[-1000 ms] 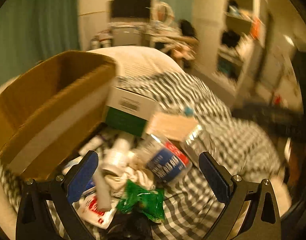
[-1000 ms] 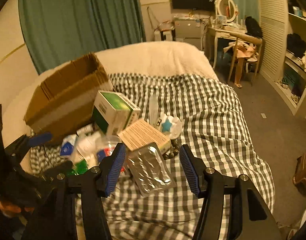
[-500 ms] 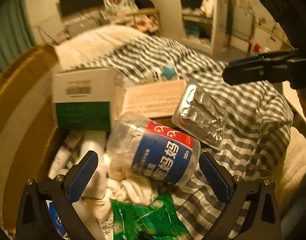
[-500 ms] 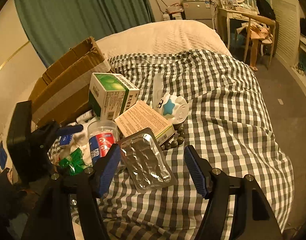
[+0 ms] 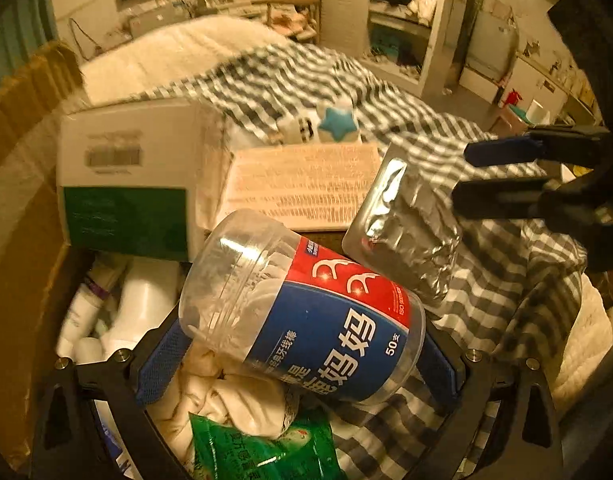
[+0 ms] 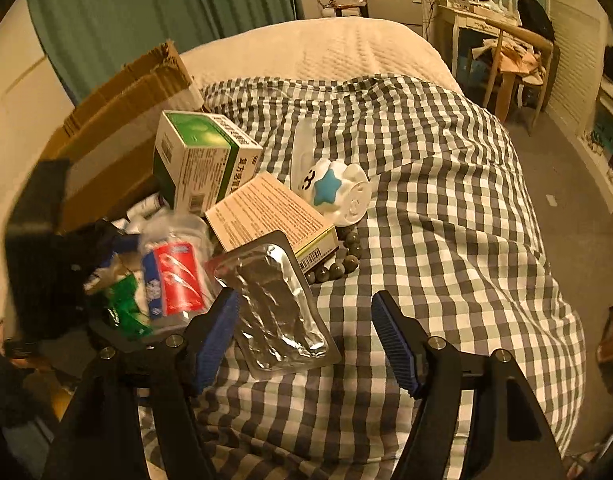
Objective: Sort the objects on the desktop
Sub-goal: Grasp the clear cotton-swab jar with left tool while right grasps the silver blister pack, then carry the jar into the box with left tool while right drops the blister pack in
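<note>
The clear plastic tub of dental floss picks with a red and blue label (image 5: 302, 316) lies on its side in the lower middle of the left wrist view, resting on crumpled white cloth (image 5: 230, 396) above a green foil packet (image 5: 262, 452). The left tongs (image 5: 298, 364) stand on either side of it, blue pads at both flanks; whether they press it yet I cannot tell. The tub looks light, thin-walled and smooth, so it will likely flex and slip if squeezed hard; the labelled middle band, across its width, seems the safest hold.

In the right wrist view the right tongs (image 6: 304, 340) gape wide and empty over the checked bedspread (image 6: 446, 208), the silver foil blister pack (image 6: 274, 304) between and just beyond the pads. That pack is flat, crinkly and light, best pinched by a raised edge.

Behind stand a green and white carton (image 6: 198, 160), a tan printed box (image 6: 266, 208) and, upper left, the brown cardboard box (image 6: 118, 120).
</note>
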Available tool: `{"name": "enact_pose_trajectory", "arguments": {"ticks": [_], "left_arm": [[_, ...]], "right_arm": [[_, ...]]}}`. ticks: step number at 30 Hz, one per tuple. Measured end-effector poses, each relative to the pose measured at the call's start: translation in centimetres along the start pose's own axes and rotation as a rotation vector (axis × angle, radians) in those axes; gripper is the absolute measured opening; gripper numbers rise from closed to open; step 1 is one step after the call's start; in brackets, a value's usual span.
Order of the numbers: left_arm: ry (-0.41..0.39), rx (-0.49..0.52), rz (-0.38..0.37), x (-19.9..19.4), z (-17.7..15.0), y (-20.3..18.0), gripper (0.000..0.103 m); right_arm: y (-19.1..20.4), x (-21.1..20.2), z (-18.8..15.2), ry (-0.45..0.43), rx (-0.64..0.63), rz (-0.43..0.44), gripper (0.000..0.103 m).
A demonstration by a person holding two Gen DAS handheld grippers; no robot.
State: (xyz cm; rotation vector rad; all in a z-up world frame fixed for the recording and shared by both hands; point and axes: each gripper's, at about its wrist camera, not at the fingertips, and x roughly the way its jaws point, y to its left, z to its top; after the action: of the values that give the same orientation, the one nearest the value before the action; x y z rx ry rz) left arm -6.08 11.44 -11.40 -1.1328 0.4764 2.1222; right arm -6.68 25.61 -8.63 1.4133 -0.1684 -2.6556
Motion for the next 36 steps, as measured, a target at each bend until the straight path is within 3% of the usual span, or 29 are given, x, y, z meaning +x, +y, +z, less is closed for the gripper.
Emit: {"name": "enact_pose_trajectory", "arguments": {"ticks": [4, 10, 13, 16, 17, 19, 20, 22, 24, 31, 36], "left_arm": [[-0.019, -0.086, 0.031, -3.3, 0.0, 0.8, 0.101], [-0.09, -0.335, 0.084, -8.9, 0.6, 4.8, 0.101], [-0.105, -0.422, 0.133, -9.7, -0.2, 6.1, 0.101], [-0.069, -0.491, 0.162, -9.8, -1.9, 6.9, 0.101], [-0.057, -0.52, 0.167, -9.9, -2.6, 7.4, 0.101], [-0.051, -0.556, 0.167, -10.0, -3.1, 8.1, 0.101], [-0.058, -0.57, 0.167, -10.1, -3.2, 8.5, 0.101], [-0.084, -0.573, 0.173, -10.7, -3.0, 8.8, 0.101], [-0.112, -0.559, 0.187, -11.6, -2.6, 8.8, 0.101], [-0.17, -0.557, 0.161, -13.6, -2.4, 8.8, 0.101], [-0.217, -0.567, 0.168, -14.9, -2.0, 9.0, 0.101]], "right_arm": [[0.2, -0.1, -0.1, -0.006, -0.011, -0.012, 0.068], [2.9, 1.5, -0.5, 0.026, -0.126, -0.055, 0.069], [4.9, 4.0, -0.9, 0.06, -0.232, -0.177, 0.071], [5.6, 6.1, -1.0, 0.1, -0.237, -0.202, 0.071], [5.7, 6.4, -1.0, 0.104, -0.224, -0.201, 0.069], [5.8, 5.9, -0.8, 0.088, -0.187, -0.204, 0.045], [5.7, 5.7, -0.7, 0.082, -0.175, -0.196, 0.041], [5.6, 4.3, -0.5, 0.045, -0.154, -0.184, 0.021], [5.6, 3.4, -0.4, 0.026, -0.143, -0.187, 0.008], [5.0, 1.0, -0.6, 0.016, -0.029, -0.114, 0.008], [6.0, -2.4, 0.3, -0.054, 0.012, -0.027, 0.008]]}}
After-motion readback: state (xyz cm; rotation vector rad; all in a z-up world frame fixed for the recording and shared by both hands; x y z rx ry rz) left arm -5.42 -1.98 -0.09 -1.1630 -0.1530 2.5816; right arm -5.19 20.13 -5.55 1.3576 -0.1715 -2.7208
